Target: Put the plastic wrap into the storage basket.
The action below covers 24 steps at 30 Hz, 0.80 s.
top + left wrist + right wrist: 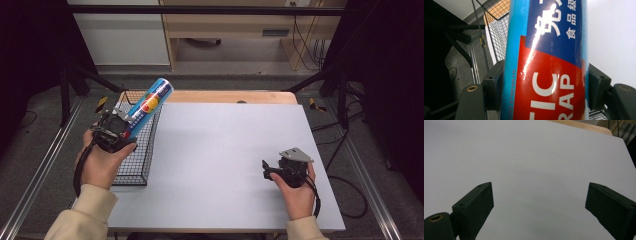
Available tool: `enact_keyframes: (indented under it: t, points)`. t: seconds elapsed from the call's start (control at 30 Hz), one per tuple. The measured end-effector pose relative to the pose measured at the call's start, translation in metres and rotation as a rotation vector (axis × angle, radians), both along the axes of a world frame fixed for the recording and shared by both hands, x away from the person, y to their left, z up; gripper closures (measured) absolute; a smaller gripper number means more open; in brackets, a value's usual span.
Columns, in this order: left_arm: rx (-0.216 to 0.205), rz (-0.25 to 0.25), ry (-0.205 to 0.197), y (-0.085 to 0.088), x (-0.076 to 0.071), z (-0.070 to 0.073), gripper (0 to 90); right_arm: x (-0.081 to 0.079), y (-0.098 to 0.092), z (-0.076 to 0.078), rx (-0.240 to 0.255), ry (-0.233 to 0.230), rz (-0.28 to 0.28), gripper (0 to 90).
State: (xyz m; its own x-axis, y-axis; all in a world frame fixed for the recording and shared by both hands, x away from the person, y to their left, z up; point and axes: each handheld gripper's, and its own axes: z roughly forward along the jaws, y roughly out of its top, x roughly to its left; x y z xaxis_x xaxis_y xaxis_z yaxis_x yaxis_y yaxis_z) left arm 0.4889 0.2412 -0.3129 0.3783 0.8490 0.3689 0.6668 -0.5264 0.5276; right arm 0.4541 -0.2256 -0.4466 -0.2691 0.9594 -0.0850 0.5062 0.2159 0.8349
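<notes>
Item: left tool, clamped on plastic-wrap tube; both pads press the tube's sides in the left gripper view, near its lower end.

Held thing: blue tube with red label panel, carried in the air above the wire basket at the table's left edge.

Long axis: in the high view the tube runs from the tool toward about 1 o'clock, tilted, free end uppermost and leaning toward the table's far side.

Bearing of basket from tool: directly beneath and out toward 5 o'clock; the tube's length lies roughly along the basket's long side, so lowering it in looks to need little turning.

Second item: right tool, jaws spread wide with nothing between them, resting low over bare grey table at 3 o'clock, well apart from the tube. Left hand is by far the nearer.
</notes>
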Motion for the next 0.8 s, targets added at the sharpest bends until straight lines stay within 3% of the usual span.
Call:
enact_keyframes:
  t: [0.8]
  points:
    - [-0.002, 0.112, 0.084, 0.011, 0.004, -0.016, 31.3, 0.000, -0.001, 0.000, 0.019, 0.015, 0.008, 8.3]
